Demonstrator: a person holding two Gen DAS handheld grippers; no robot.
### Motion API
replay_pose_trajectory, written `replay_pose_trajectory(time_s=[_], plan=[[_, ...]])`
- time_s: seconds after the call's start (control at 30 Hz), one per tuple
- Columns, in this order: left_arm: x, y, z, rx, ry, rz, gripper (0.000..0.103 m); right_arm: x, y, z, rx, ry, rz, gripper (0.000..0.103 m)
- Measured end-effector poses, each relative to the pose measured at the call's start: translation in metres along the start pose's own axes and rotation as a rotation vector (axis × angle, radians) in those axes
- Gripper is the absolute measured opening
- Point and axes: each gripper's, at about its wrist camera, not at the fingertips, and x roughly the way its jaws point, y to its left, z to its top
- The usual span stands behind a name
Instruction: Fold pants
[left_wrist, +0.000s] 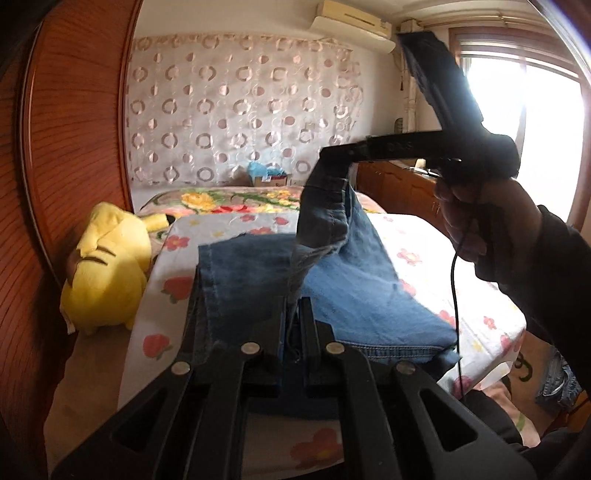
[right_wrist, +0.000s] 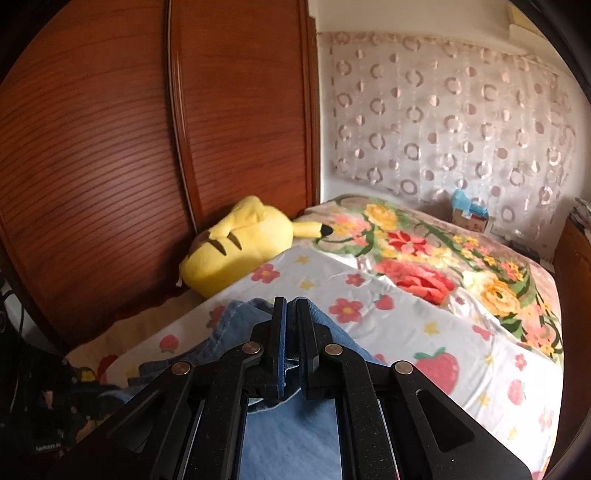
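Note:
Blue denim pants (left_wrist: 362, 291) lie on the flower-print sheet (left_wrist: 413, 236) of the bed. My left gripper (left_wrist: 293, 314) is shut on one edge of the pants, close in front of its camera. In the left wrist view my right gripper (left_wrist: 332, 153) is held up by a hand (left_wrist: 476, 221), shut on another part of the pants, so the cloth hangs down from it in a raised fold. In the right wrist view my right gripper (right_wrist: 291, 314) pinches blue denim (right_wrist: 236, 314) between its fingers, and more denim bunches below it.
A yellow plush toy (left_wrist: 107, 266) lies at the bed's left edge against a wooden wardrobe (right_wrist: 110, 147). A floral blanket (right_wrist: 461, 254) covers the far part of the bed. A wooden cabinet (left_wrist: 399, 188) stands at the right under a bright window (left_wrist: 535, 122).

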Motion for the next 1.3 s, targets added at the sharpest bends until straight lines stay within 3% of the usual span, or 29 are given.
replay_pose_trajectory(time_s=[0.27,0.57,0.63,0.7,0.77,0.83,0.97,1.03,1.3], plan=[[0.035,0.016,-0.036,-0.022,0.118,0.039,0.004,0.076,0.023,-0.011,-0.022,0.134,0.000,0.003],[0.044,0.020,-0.047,-0.031,0.150,0.051,0.004,0.119,0.031,-0.023,0.010,0.185,-0.037,0.003],[0.044,0.021,-0.047,-0.034,0.154,0.055,0.005,0.116,0.029,-0.023,0.032,0.174,-0.043,0.004],[0.045,0.022,-0.047,-0.040,0.159,0.059,0.007,0.109,0.024,-0.020,0.063,0.155,-0.031,0.012],[0.044,0.023,-0.046,-0.041,0.159,0.065,0.009,0.097,0.021,-0.016,0.074,0.129,-0.017,0.037],[0.042,0.024,-0.044,-0.043,0.150,0.074,0.013,0.084,0.017,-0.014,0.069,0.105,-0.012,0.045],[0.037,0.025,-0.041,-0.040,0.129,0.091,0.021,0.055,0.004,-0.016,0.053,0.085,-0.033,0.046],[0.034,0.027,-0.039,-0.043,0.120,0.098,0.035,0.039,-0.004,-0.023,0.039,0.083,-0.049,0.046],[0.030,0.026,-0.023,-0.053,0.099,0.079,0.056,-0.025,-0.041,-0.077,0.061,0.096,-0.124,0.047]])
